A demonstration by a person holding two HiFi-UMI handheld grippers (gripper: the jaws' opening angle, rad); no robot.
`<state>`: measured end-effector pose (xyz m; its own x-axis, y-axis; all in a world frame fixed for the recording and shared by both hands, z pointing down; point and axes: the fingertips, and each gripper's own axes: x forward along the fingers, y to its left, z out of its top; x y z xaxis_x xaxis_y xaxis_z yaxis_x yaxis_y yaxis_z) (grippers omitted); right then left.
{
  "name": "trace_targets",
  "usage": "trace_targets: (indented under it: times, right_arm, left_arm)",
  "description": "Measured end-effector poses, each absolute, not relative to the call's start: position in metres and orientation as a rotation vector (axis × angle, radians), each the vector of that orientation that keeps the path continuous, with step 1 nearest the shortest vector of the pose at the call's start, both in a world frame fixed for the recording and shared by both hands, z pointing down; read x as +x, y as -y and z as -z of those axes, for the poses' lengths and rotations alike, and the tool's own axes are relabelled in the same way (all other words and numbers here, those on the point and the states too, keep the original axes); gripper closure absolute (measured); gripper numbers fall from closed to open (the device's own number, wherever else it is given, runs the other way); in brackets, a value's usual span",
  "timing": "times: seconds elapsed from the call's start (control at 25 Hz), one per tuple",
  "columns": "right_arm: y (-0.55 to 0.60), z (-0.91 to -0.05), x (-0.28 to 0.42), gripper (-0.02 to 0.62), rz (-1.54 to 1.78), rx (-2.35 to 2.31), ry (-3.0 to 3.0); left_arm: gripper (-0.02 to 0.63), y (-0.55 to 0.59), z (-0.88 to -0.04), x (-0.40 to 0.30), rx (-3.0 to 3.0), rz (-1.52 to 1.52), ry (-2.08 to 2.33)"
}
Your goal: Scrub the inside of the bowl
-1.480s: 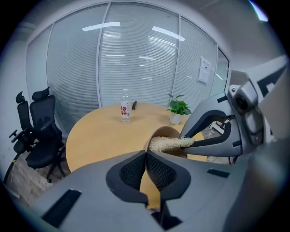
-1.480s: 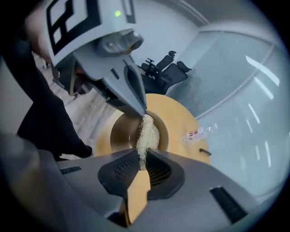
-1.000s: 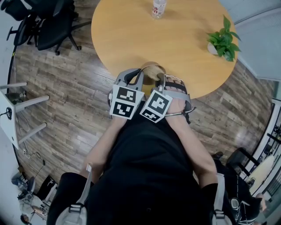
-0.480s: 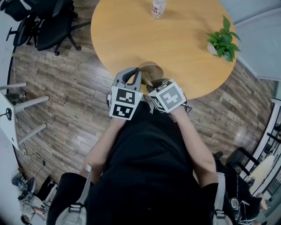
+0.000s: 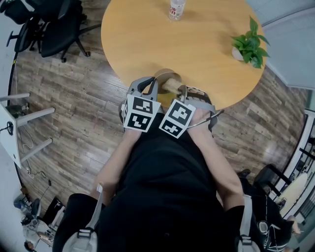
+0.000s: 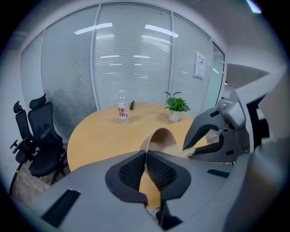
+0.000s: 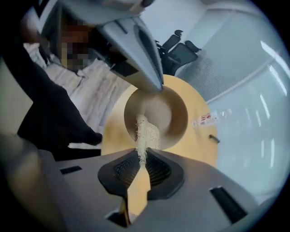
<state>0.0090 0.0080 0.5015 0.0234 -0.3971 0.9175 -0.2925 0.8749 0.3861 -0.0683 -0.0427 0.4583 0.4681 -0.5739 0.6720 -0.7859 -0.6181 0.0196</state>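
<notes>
A tan bowl (image 5: 166,78) is held tilted at the near edge of the round wooden table (image 5: 142,39). My left gripper (image 5: 150,84) is shut on its rim; in the left gripper view the thin rim (image 6: 146,159) runs between the pads, with the bowl (image 6: 159,137) beyond them. My right gripper (image 5: 183,91) is shut on a pale fibrous scrubber (image 7: 144,132), whose end reaches into the bowl (image 7: 168,113) and lies on its inner wall. From the left gripper view, the right gripper (image 6: 216,136) and scrubber (image 6: 195,149) come in from the right. The left gripper (image 7: 136,41) clamps the bowl's upper rim.
A water bottle (image 5: 177,9) stands at the table's far side, with a small dark object (image 6: 132,105) beside it. A potted plant (image 5: 250,48) sits at the right edge. Black office chairs (image 5: 54,27) stand on the wood floor to the left. Glass walls with blinds (image 6: 131,59) lie behind.
The right gripper twisted and swung left, then back right, working the scrubber inside the bowl. The bowl rocked slightly. The left gripper kept its hold and barely moved.
</notes>
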Motion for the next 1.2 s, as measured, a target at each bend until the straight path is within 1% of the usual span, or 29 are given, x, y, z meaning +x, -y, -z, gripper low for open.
trace_targets:
  times: [0.16,0.28,0.44,0.64,0.88,1.08,1.12,1.2]
  right_arm:
    - [0.014,-0.487,0.007,0.555,0.412,0.614,1.453]
    - [0.023,-0.486,0.007,0.555,0.451,0.669,1.423]
    - [0.003,-0.506,0.013,0.555,0.268,0.534,1.401]
    - [-0.017,-0.519,0.000,0.554,-0.005,0.497,1.539]
    - [-0.037,-0.515,-0.023,0.555,-0.547,0.475,1.841]
    - [-0.021,-0.493,-0.035,0.555,-1.112,0.535,2.114]
    - [-0.015,-0.490,-0.031,0.555,-1.161,0.567,2.130]
    - [-0.005,-0.488,-0.019,0.555,-1.124,0.642,2.129]
  left_arm:
    - [0.586,0.044,-0.461,-0.070,2.361,-0.888,1.137]
    - [0.587,0.045,-0.455,-0.069,2.359,-0.855,1.138]
    - [0.586,0.044,-0.450,-0.063,2.386,-0.847,1.124]
    - [0.586,0.041,-0.448,-0.060,2.404,-0.858,1.113]
    - [0.588,0.040,-0.452,-0.065,2.358,-0.787,1.092]
    - [0.589,0.039,-0.452,-0.062,2.336,-0.735,1.082]
    - [0.589,0.040,-0.452,-0.062,2.338,-0.738,1.085]
    - [0.589,0.040,-0.453,-0.062,2.341,-0.757,1.089]
